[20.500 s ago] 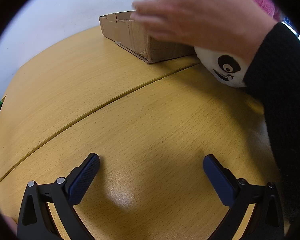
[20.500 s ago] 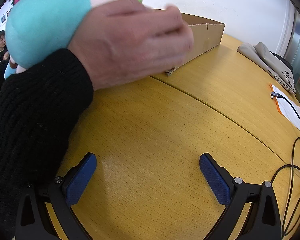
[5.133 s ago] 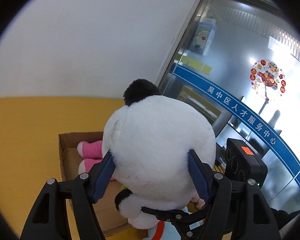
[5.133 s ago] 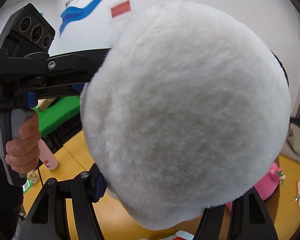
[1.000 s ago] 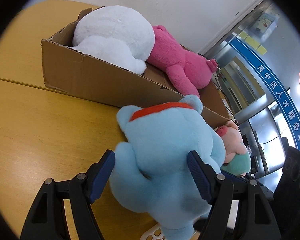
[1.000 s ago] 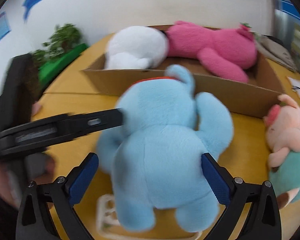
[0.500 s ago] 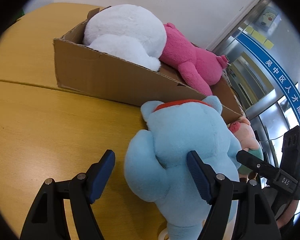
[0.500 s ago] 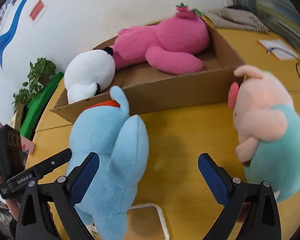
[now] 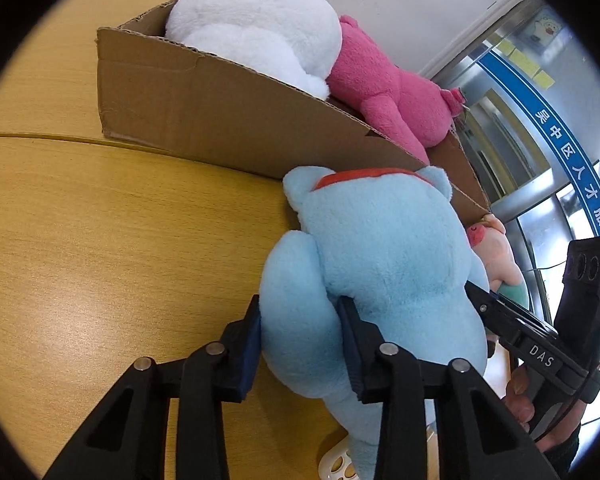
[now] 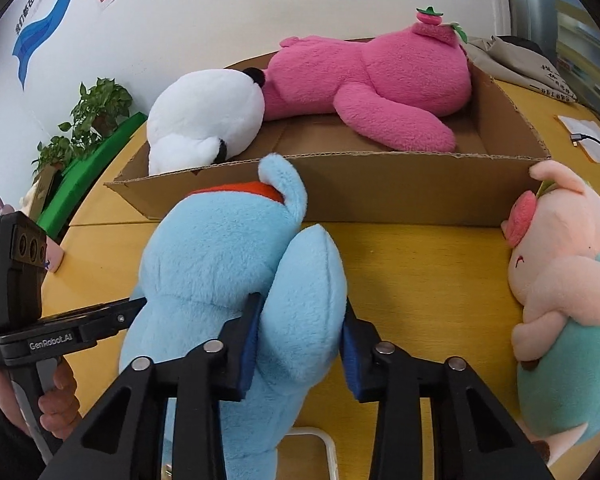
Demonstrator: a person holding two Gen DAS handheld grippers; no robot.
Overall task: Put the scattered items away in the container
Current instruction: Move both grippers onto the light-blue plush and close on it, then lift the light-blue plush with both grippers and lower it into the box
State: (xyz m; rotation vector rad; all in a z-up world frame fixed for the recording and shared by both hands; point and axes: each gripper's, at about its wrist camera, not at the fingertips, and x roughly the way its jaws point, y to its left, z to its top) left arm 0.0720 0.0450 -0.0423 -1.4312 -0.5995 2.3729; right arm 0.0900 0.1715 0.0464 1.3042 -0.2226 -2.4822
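A: Blue plush [image 9: 384, 264] [image 10: 220, 272] — position?

B: On the wooden table [image 9: 100, 240] [image 10: 420, 264], just in front of the cardboard box [image 9: 220, 120] [image 10: 380, 188]. Back toward both cameras, head with its red collar toward the box's near wall. Long axis runs from the grippers to that wall. Whether the head touches the cardboard, cannot tell.

A: Grippers?

B: Left gripper [image 9: 300, 344]: jaws closed in on one limb, blue pads sunk into the fur on both sides. Right gripper [image 10: 300, 344]: the same on the limb at the other side. Each tool shows in the other's view, gripped by a bare hand.

A: Box contents?

B: White panda plush [image 9: 256, 24] [image 10: 204, 120] at the box's left end, bulging above the rim. Pink plush [image 9: 384, 92] [image 10: 372, 80] lies lengthwise along the far wall, to the right of the panda. Bare cardboard floor shows between the pink plush and the near wall.

A: Anything else near the box?

B: Pig plush in a teal top [image 9: 496, 256] [image 10: 560, 300] stands on the table at the box's right front corner, apart from the blue plush. Open tabletop lies between them. A white plastic frame [image 10: 324, 452] peeks out under the blue plush, on the side away from the box.
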